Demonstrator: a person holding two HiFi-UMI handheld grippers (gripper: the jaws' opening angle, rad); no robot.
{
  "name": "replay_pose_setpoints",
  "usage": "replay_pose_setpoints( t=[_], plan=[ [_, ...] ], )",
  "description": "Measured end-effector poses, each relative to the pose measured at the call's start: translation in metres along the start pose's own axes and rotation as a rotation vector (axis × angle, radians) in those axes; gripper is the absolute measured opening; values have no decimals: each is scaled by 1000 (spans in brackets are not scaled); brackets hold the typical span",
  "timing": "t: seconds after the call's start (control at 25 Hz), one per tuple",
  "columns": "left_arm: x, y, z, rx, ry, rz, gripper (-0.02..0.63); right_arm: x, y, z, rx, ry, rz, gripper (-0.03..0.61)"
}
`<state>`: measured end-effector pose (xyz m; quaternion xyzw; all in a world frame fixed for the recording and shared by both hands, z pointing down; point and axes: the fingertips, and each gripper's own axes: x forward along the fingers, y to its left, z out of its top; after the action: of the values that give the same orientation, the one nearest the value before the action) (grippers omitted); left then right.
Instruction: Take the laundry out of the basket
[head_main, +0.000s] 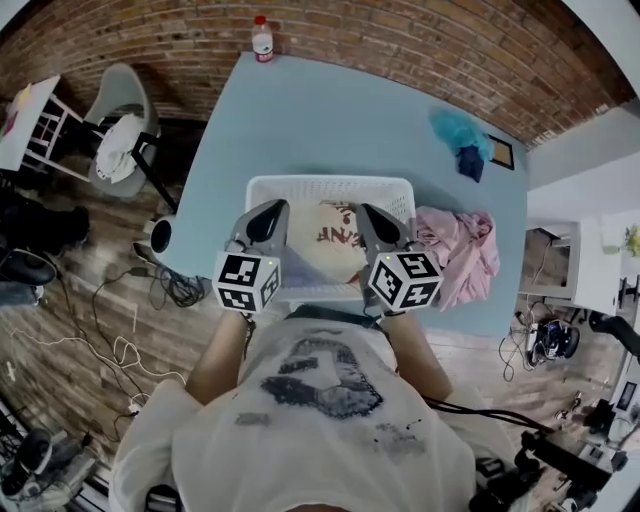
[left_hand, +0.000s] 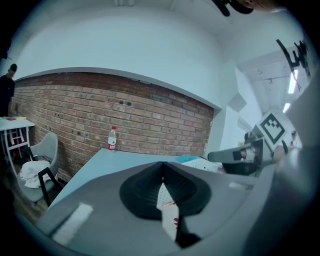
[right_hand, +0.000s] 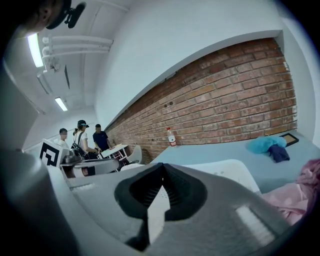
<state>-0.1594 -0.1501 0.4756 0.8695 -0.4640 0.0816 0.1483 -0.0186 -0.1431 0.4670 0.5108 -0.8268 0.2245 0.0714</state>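
A white laundry basket (head_main: 300, 185) stands at the near edge of the pale blue table (head_main: 300, 110). A cream garment with dark red print (head_main: 330, 235) lies inside it. My left gripper (head_main: 266, 216) hovers over the basket's left part and my right gripper (head_main: 372, 220) over its right part. Both are shut, with nothing between the jaws. A pink garment (head_main: 460, 250) lies on the table right of the basket. In the left gripper view the shut jaws (left_hand: 162, 166) point toward the brick wall. In the right gripper view the shut jaws (right_hand: 161, 168) point over the basket rim (right_hand: 235, 172).
A water bottle (head_main: 262, 40) stands at the table's far edge. A teal and dark blue cloth (head_main: 462, 140) lies at the far right by a small frame (head_main: 502, 152). A grey chair (head_main: 115, 130) stands to the left, cables on the floor. Several people (right_hand: 82, 137) stand by the wall.
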Motion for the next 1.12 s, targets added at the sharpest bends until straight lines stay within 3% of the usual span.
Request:
replay_pose_setpoints(
  t=[0.48, 0.52, 0.68, 0.88, 1.12],
  plan=[
    [-6, 18, -1, 24, 0, 27, -8, 23, 3, -19, -33, 99, 9, 5],
    [-6, 19, -1, 31, 5, 27, -8, 25, 4, -21, -33, 109, 18, 50],
    [-5, 19, -3, 43, 18, 27, -8, 33, 8, -29, -36, 154, 59, 98],
    [-7, 20, -4, 26, 13, 29, -8, 46, 27, -46, 38, 217, 190, 314],
    [-6, 23, -2, 18, 12, 35, -8, 59, 27, -56, -6, 265, 216, 447]
  ],
)
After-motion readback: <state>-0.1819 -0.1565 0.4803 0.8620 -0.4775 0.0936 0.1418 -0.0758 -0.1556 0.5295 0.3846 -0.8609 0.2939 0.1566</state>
